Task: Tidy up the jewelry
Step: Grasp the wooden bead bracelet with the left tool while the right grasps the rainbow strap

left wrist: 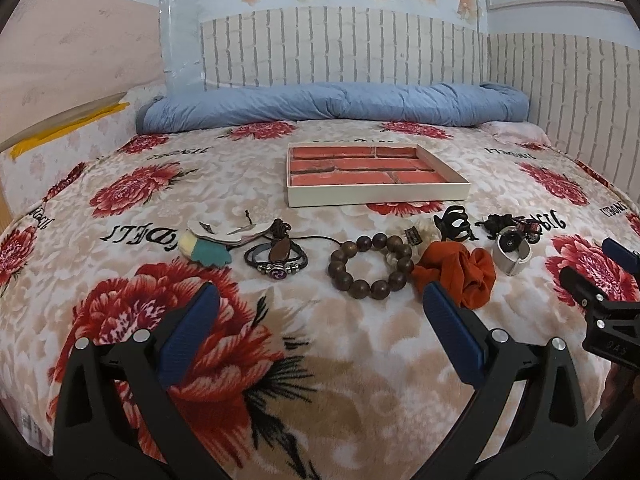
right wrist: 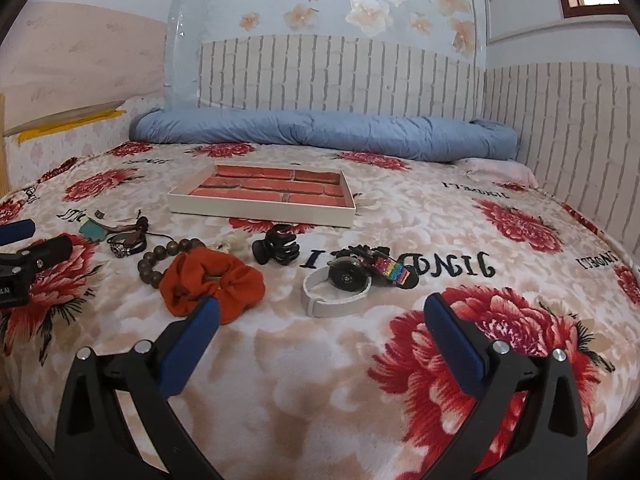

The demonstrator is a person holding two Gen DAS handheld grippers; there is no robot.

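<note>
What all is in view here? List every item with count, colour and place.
tray: 1, cream rim, red brick-pattern floor, behind the row, nothing in it
wooden bead bracelet: 1, dark brown, mid-row
scrunchie: 1, orange, touching the beads
claw clip: 1, black, behind the scrunchie
leather bracelet: 1, black, left of the beads
watch: 1, white strap, dark face, right of the row
rainbow piece: 1, beside the watch
duvet: 1, blue, rolled along the wall
left gripper: open, above the blanket
right gripper: open, above the blanket

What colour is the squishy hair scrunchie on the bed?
The scrunchie is plain burnt orange, no pattern. It shows best in the right wrist view.
</note>
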